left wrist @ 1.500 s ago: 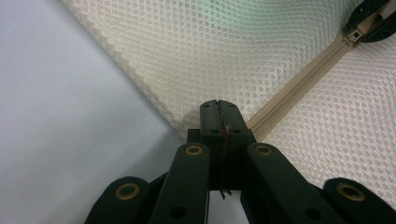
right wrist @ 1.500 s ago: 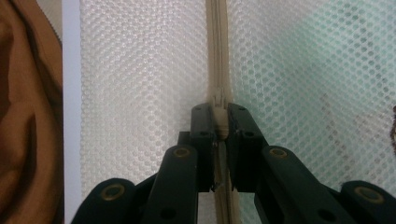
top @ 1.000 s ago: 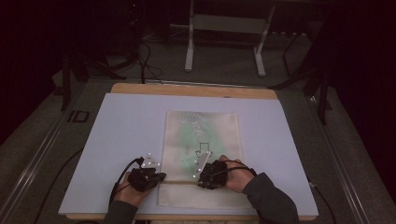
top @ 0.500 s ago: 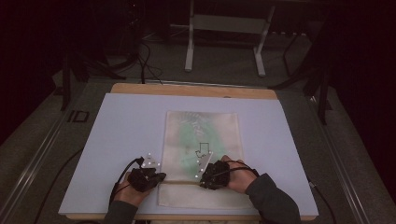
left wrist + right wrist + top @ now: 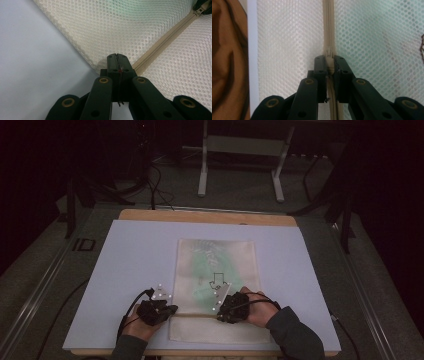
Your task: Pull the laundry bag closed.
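While the left gripper (image 5: 117,58) pinches the mesh bag (image 5: 216,265) edge and the right gripper (image 5: 329,62) clamps its zipper pull (image 5: 329,64), the pale bench (image 5: 125,270) sits mid-frame, dark room floor (image 5: 240,200) above.

Each gripper, the left gripper (image 5: 167,309) and the right gripper (image 5: 220,309), has 2 black jaws on black links pinned with brass-ringed rivets, a black trailing cable and a grey plate with white dots. The person's sleeves (image 5: 295,335) are dark grey-green.

The mesh bag (image 5: 215,270) blurs its green contents beyond telling.
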### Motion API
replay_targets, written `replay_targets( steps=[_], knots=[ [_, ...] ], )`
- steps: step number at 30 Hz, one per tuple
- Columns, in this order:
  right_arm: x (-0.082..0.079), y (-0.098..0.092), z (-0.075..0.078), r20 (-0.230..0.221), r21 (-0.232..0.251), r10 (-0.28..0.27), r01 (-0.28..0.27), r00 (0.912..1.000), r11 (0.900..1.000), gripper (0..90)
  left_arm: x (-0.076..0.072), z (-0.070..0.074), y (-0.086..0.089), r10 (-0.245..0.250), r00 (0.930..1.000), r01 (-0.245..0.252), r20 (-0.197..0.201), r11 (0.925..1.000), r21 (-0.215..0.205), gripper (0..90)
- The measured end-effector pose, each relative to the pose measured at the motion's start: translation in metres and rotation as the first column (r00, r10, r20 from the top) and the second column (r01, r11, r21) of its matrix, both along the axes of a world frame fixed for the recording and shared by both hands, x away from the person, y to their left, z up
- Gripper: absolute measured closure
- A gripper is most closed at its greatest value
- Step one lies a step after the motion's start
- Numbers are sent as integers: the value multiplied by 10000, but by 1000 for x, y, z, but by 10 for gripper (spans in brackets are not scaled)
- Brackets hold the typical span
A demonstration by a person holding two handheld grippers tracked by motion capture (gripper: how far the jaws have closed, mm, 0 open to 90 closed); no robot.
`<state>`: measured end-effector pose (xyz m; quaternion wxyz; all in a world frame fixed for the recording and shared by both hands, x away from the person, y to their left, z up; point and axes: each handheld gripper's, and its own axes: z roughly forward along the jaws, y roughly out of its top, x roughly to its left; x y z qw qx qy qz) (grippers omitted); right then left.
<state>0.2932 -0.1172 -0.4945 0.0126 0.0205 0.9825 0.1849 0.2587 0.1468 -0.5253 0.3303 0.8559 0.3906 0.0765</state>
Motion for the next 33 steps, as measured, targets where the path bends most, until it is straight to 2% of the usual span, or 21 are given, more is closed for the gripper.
replay_targets(
  steps=[29,33],
  knots=[
    [0,-5,1,-27,28,-79,79,10000,10000,824,0,0,0,1,10000,-1,-14,10000,-26,894],
    [0,-9,2,-71,157,-157,158,9999,9998,824,0,0,0,-2,10000,2,-21,10000,-20,894]
  ],
)
